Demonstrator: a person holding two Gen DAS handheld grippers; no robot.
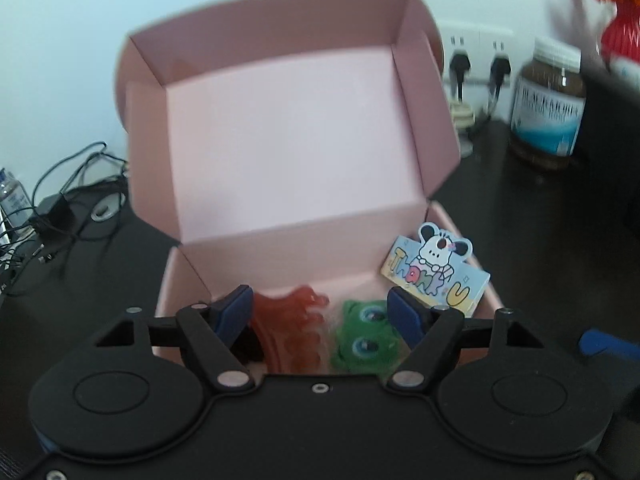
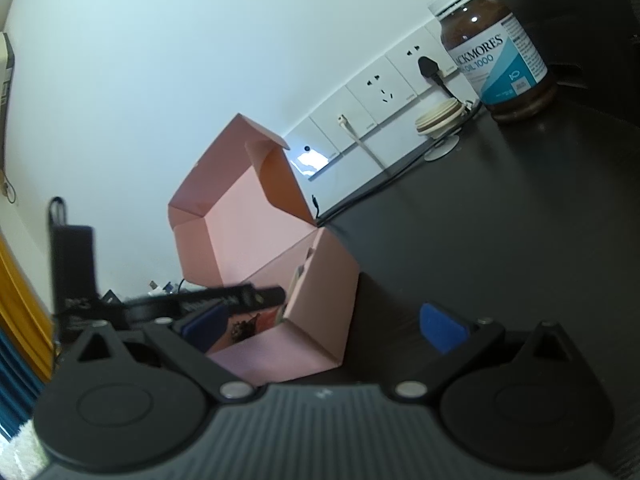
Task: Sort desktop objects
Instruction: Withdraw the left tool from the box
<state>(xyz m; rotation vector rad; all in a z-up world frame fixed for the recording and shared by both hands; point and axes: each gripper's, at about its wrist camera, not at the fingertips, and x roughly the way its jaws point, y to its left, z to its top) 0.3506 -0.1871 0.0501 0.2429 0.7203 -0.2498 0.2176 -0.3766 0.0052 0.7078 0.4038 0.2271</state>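
My left gripper (image 1: 320,312) hangs with jaws apart over the pink box (image 1: 460,220), red clip (image 1: 292,320) and green frog toy (image 1: 366,338) loose between them (right gripper (image 2: 324,324) also apart, beside the box).

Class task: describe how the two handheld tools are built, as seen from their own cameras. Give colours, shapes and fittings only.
Both the left tool and the right tool have a black body with two round raised discs, black linkage bars joined by silver pivot pins, and two blue finger pads. The right tool's body is ribbed at its middle. No sleeve or hand shows.

Open pink box (image 2: 276,276) on dark desk (image 2: 500,220)
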